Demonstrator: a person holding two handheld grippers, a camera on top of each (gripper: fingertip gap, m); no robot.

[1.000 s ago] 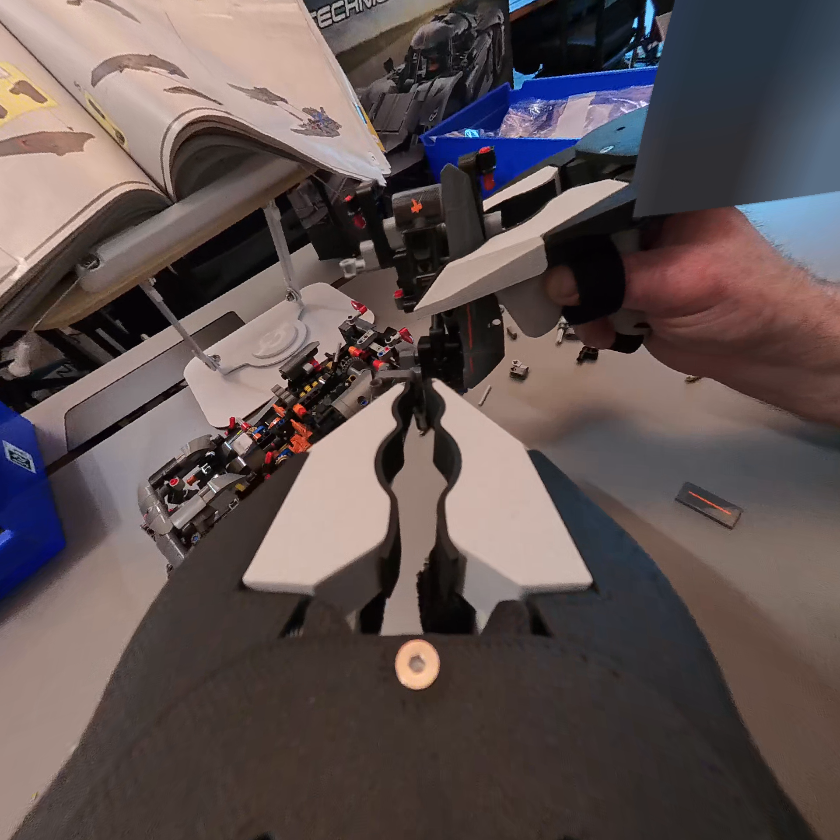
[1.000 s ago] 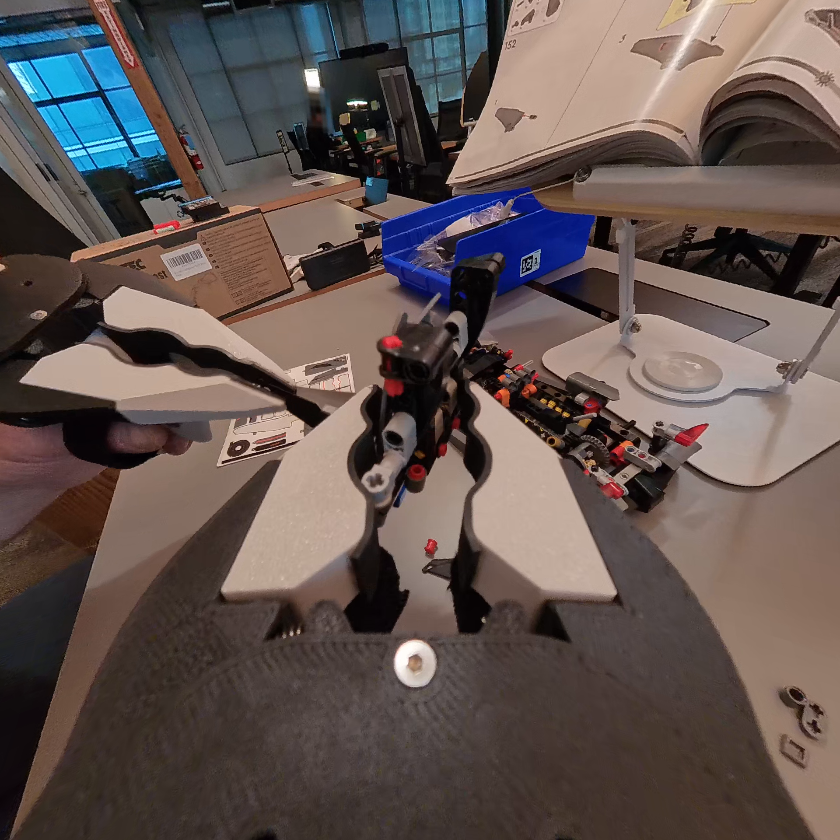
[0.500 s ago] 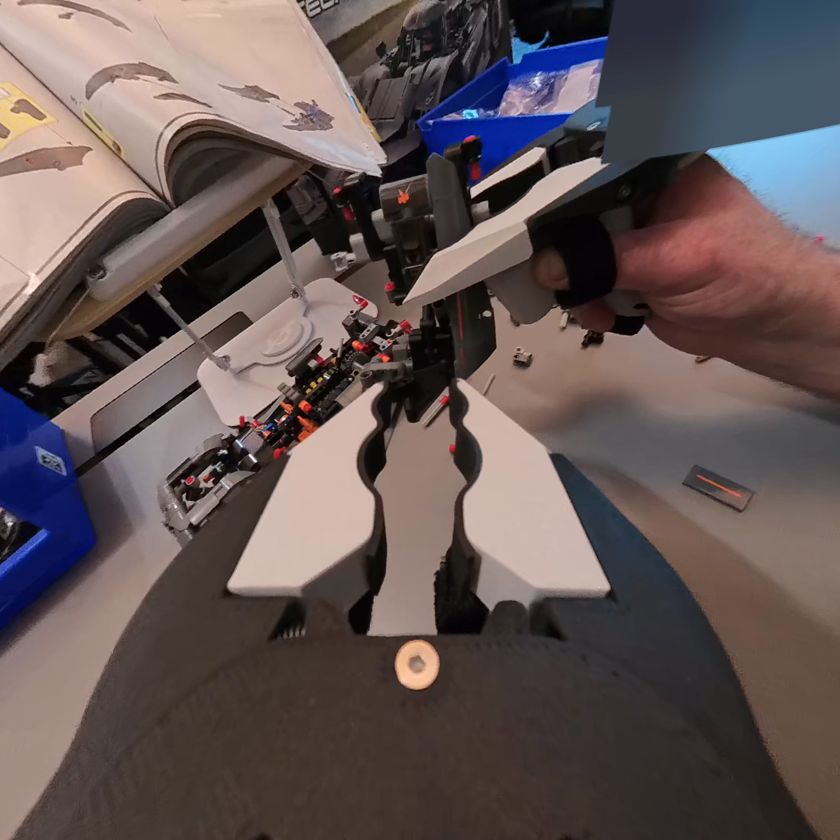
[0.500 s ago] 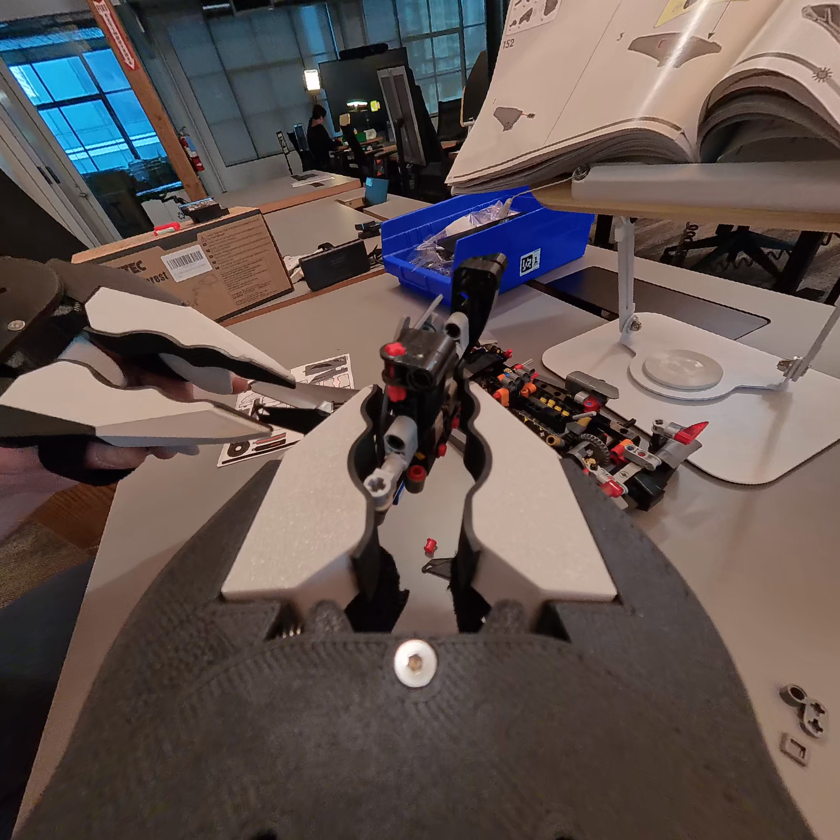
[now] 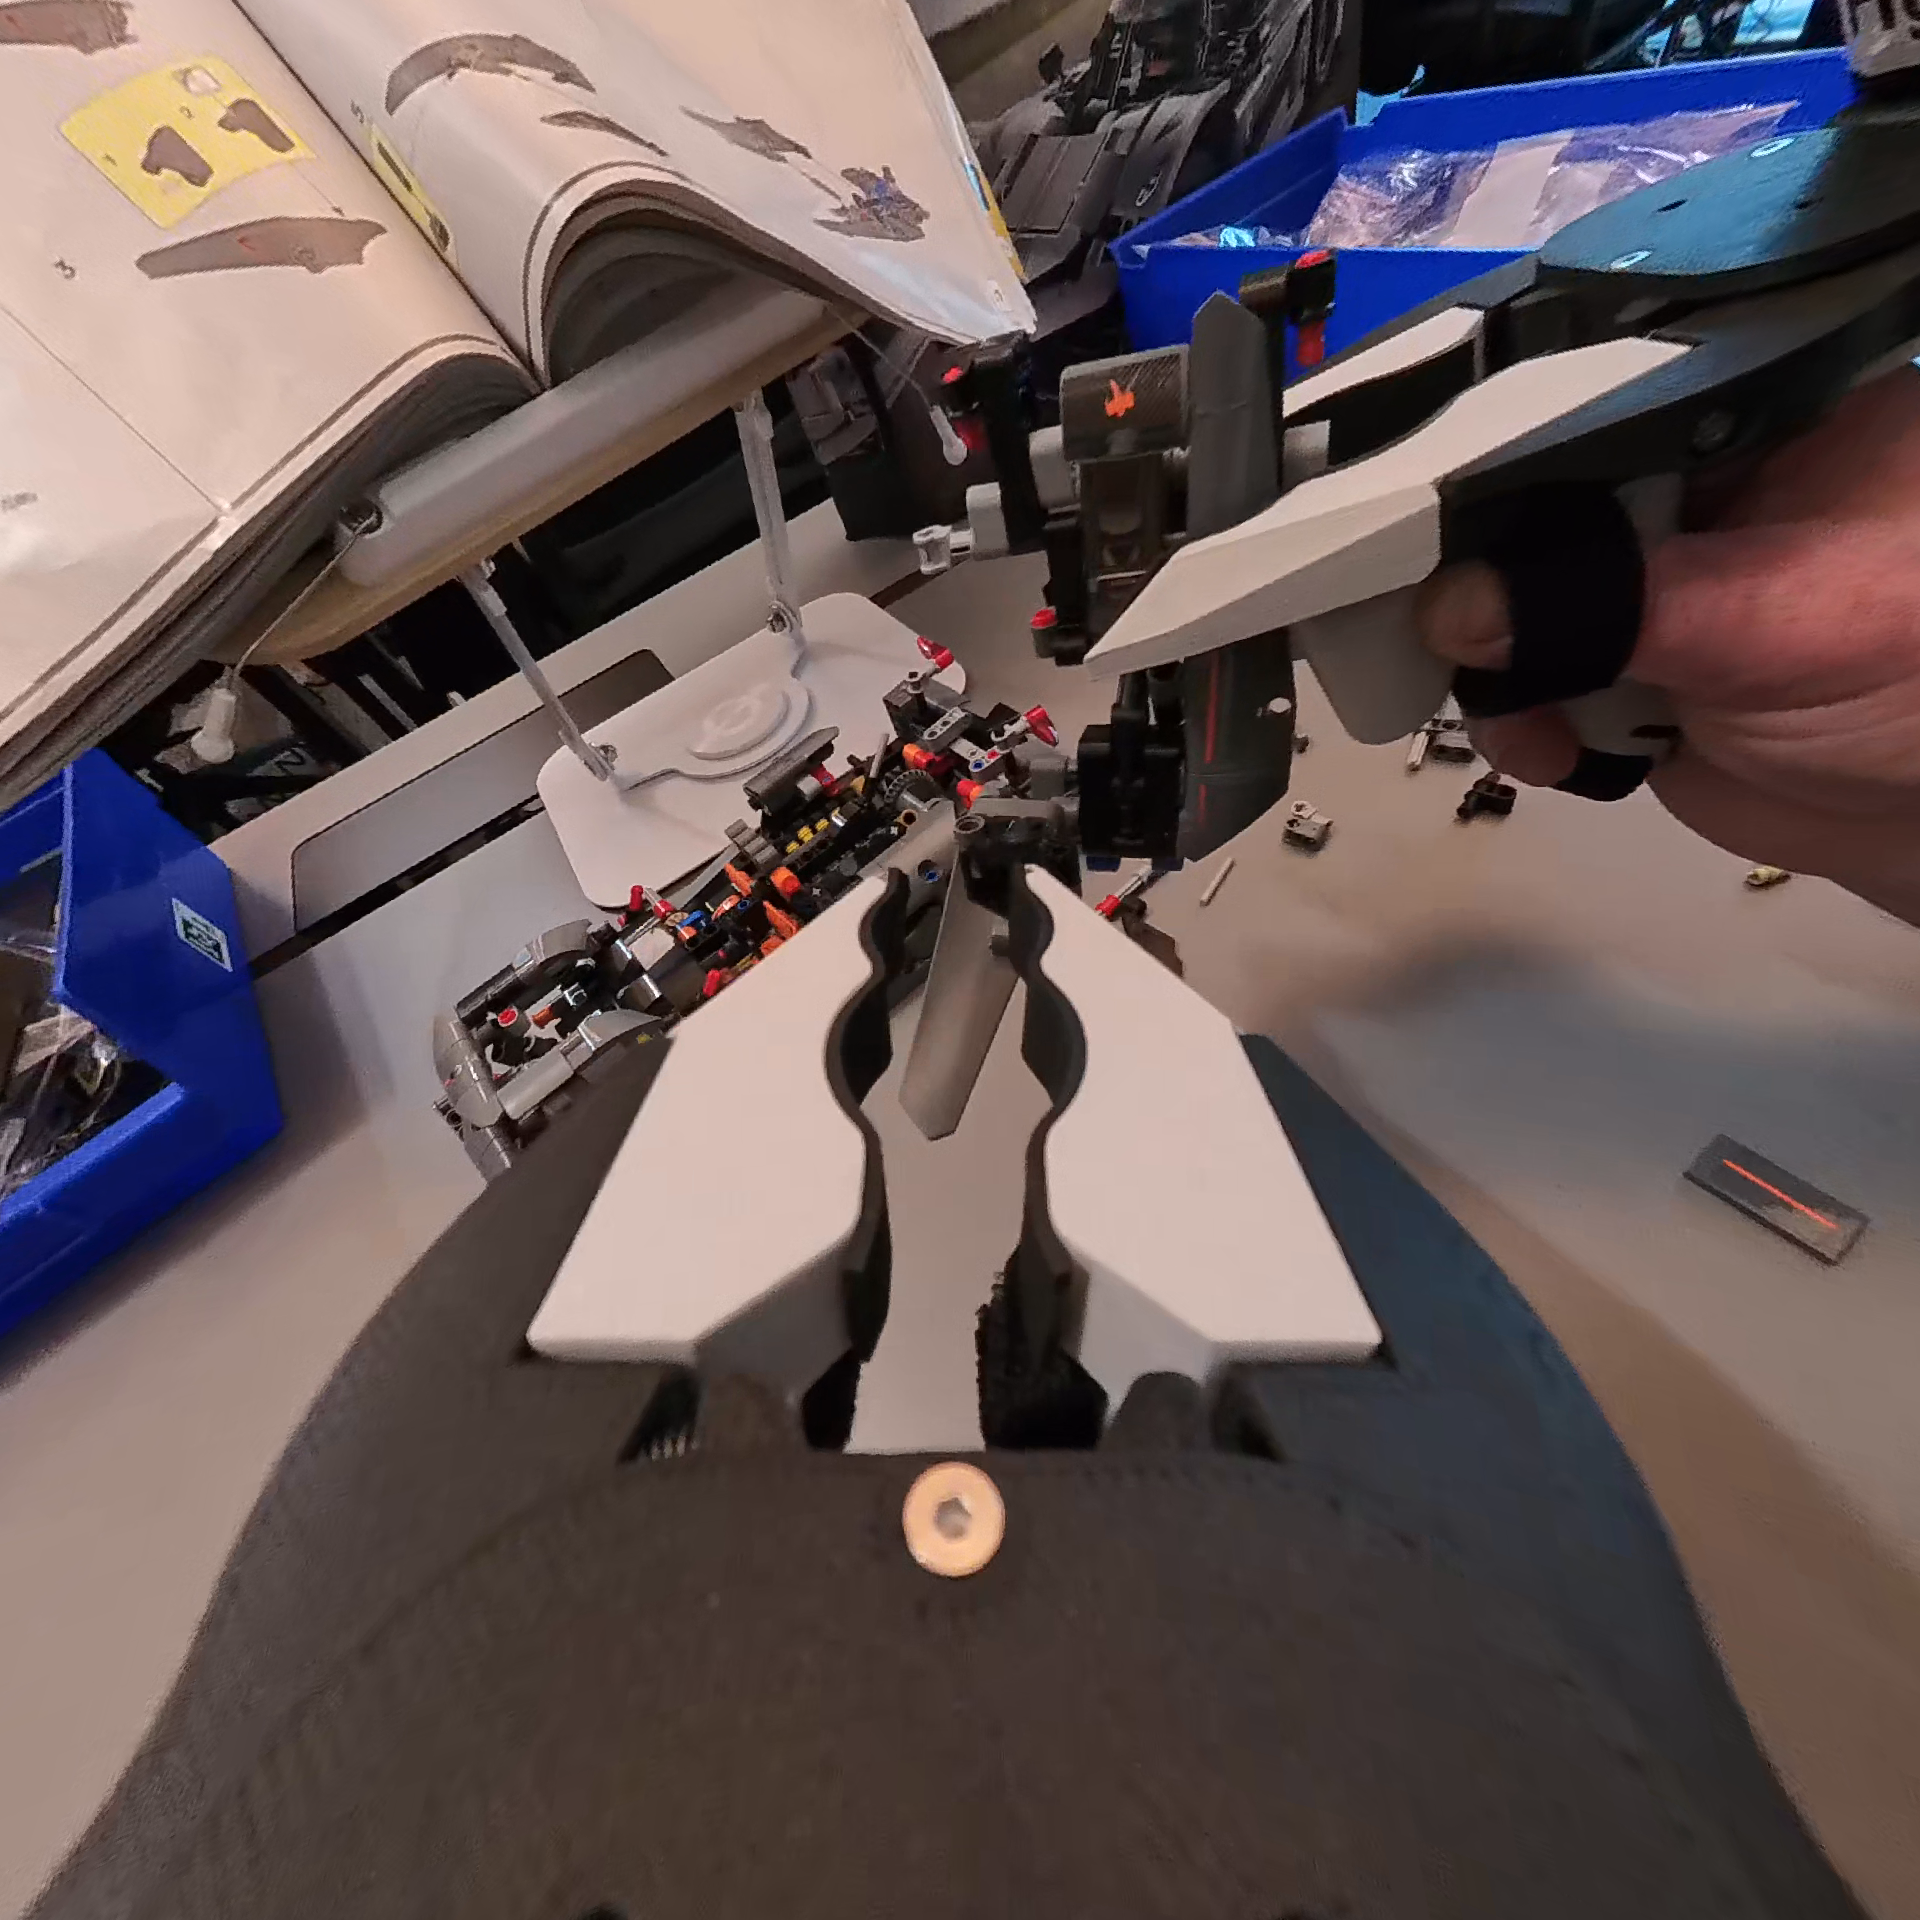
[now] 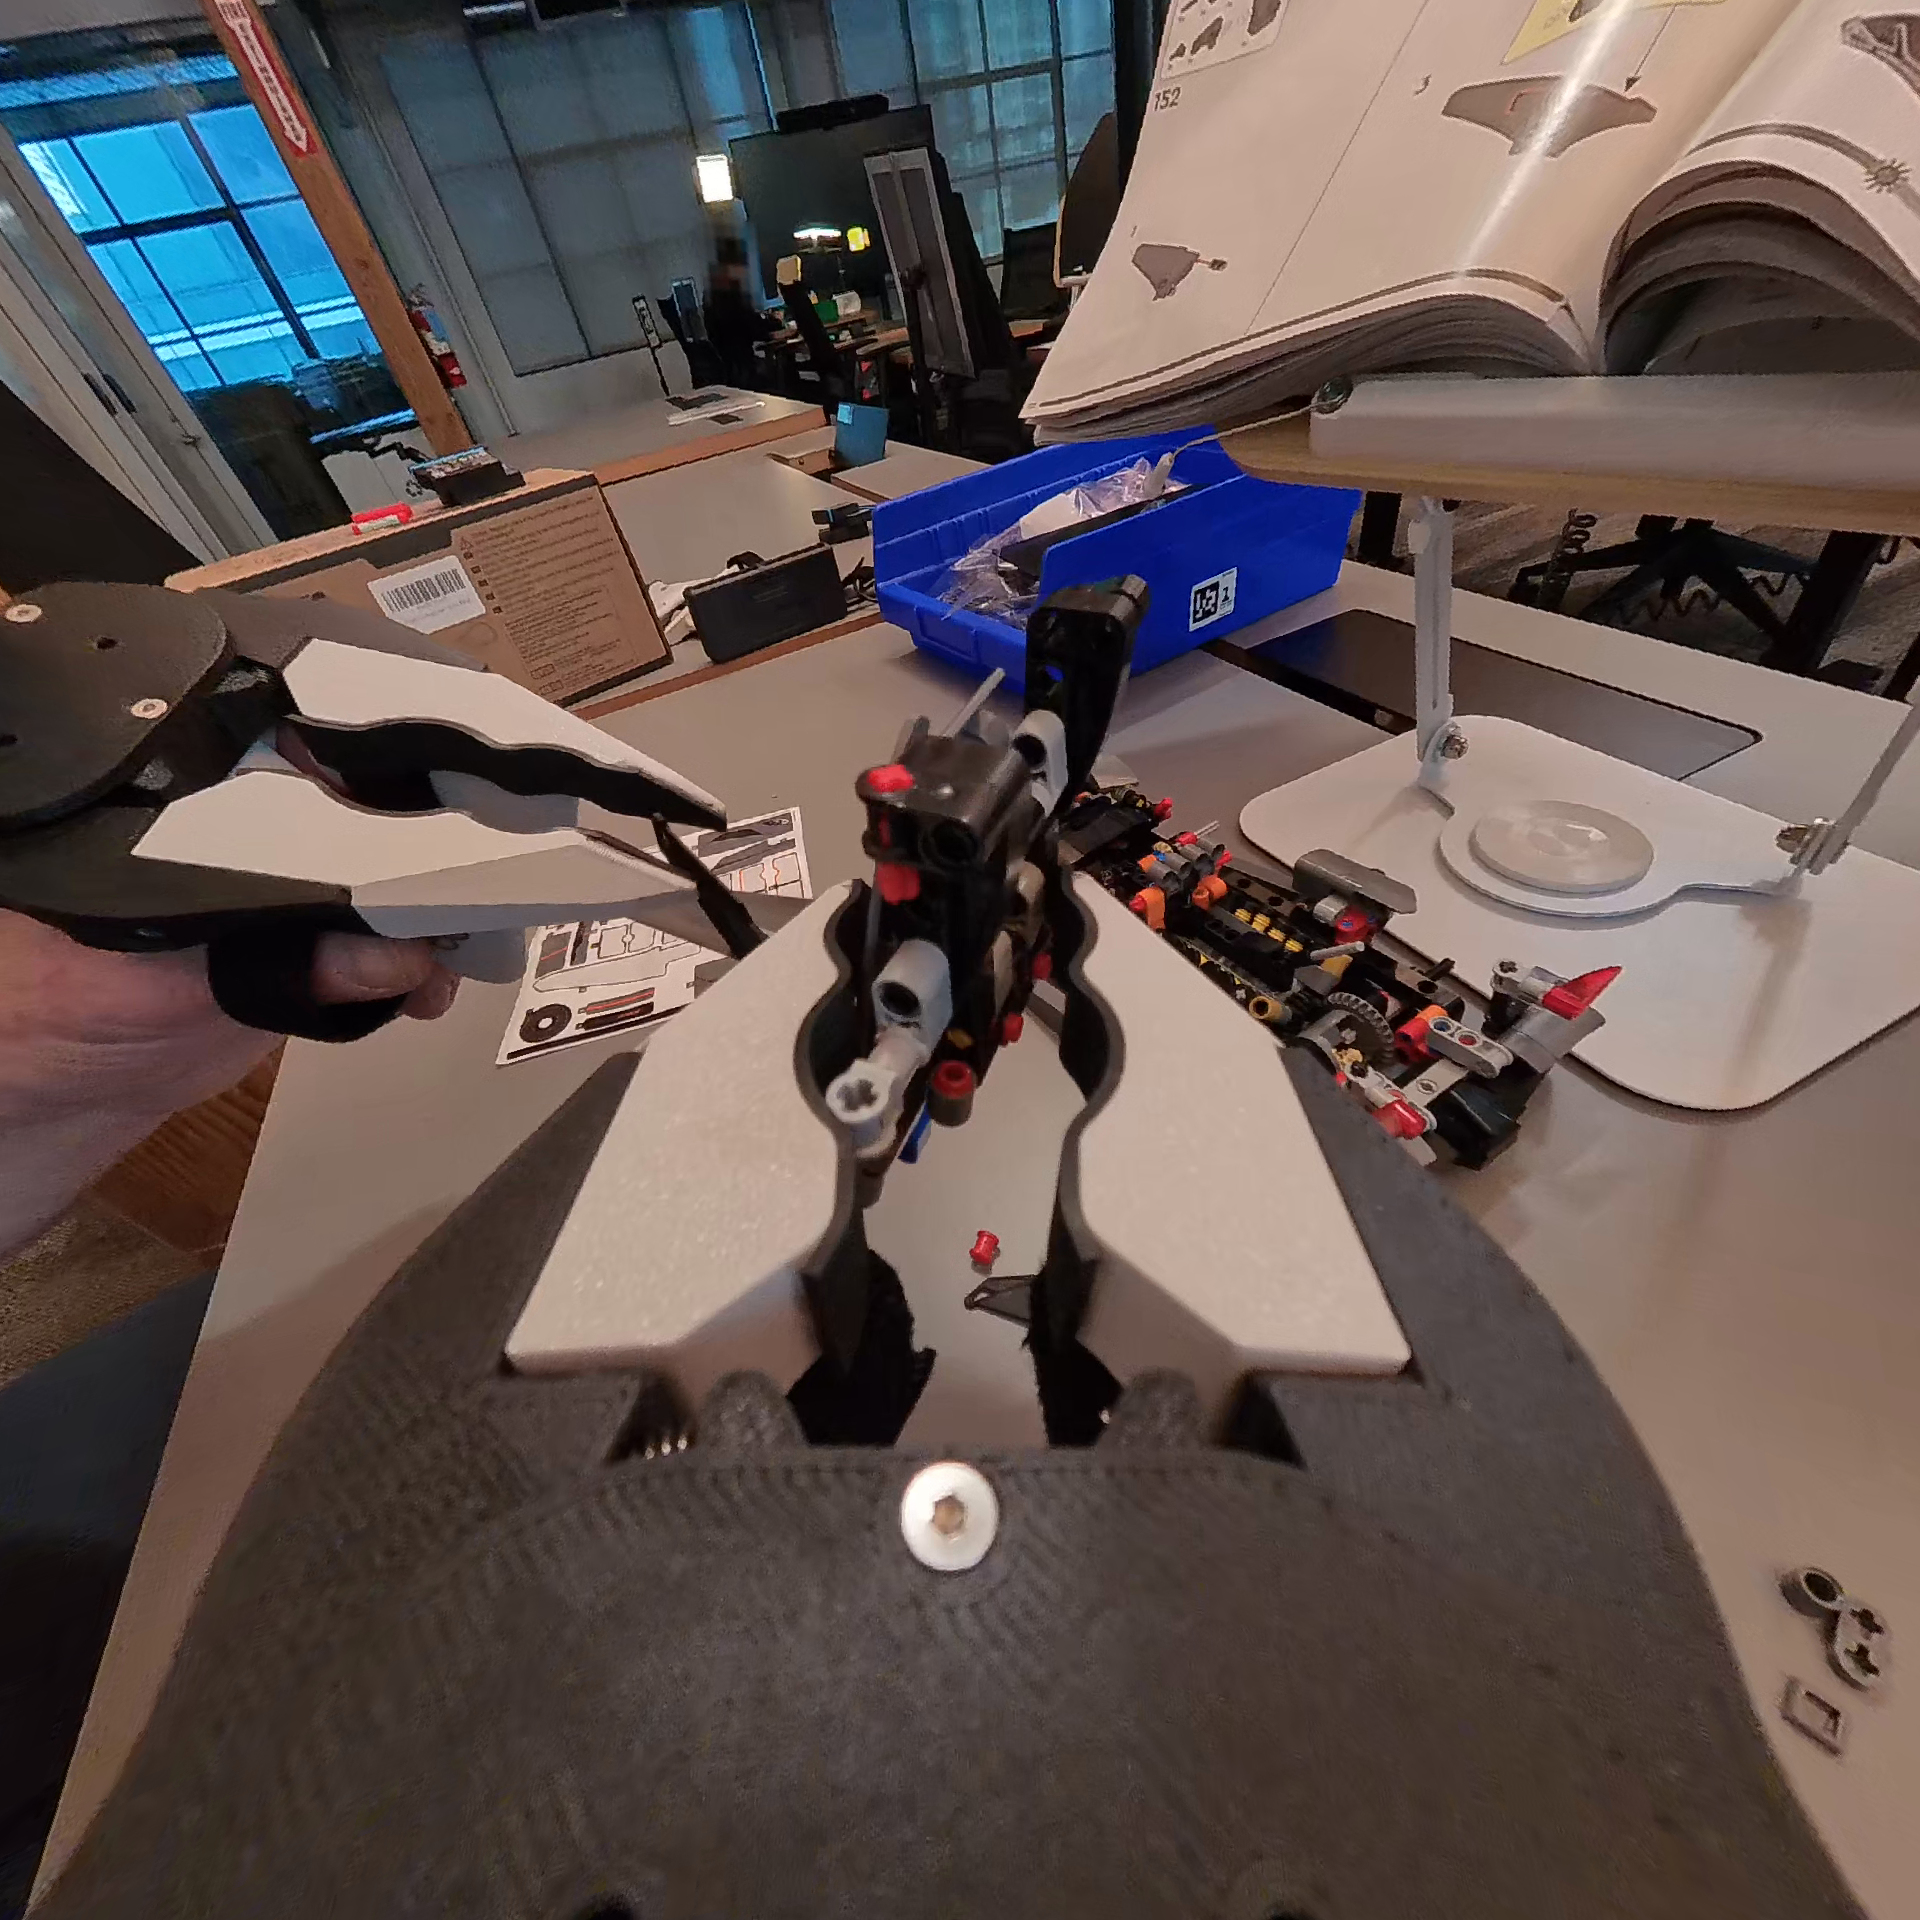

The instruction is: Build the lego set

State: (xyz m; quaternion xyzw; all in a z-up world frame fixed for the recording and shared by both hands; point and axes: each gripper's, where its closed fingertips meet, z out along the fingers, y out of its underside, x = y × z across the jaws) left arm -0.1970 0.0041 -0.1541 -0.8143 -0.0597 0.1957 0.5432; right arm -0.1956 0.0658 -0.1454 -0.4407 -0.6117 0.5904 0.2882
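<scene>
My right gripper is shut on a black Lego sub-assembly with red pins and a grey axle, held upright above the table. In the left wrist view the right gripper comes in from the upper right with the sub-assembly. My left gripper sits just below it. Its jaws stand part open around a thin grey panel that hangs off the sub-assembly's lower end. In the right wrist view the left gripper reaches in from the left. The long Lego chassis lies on the table behind.
An open instruction book rests on a white stand. Blue bins hold bagged parts. A dark tile with a red stripe, a sticker sheet, a red pin and small loose parts lie on the table. Left tips to right tips: about 7 cm.
My left gripper, shut a second ago, has opened. The thin grey panel now lies between its fingers. The right gripper keeps its hold on the sub-assembly.
</scene>
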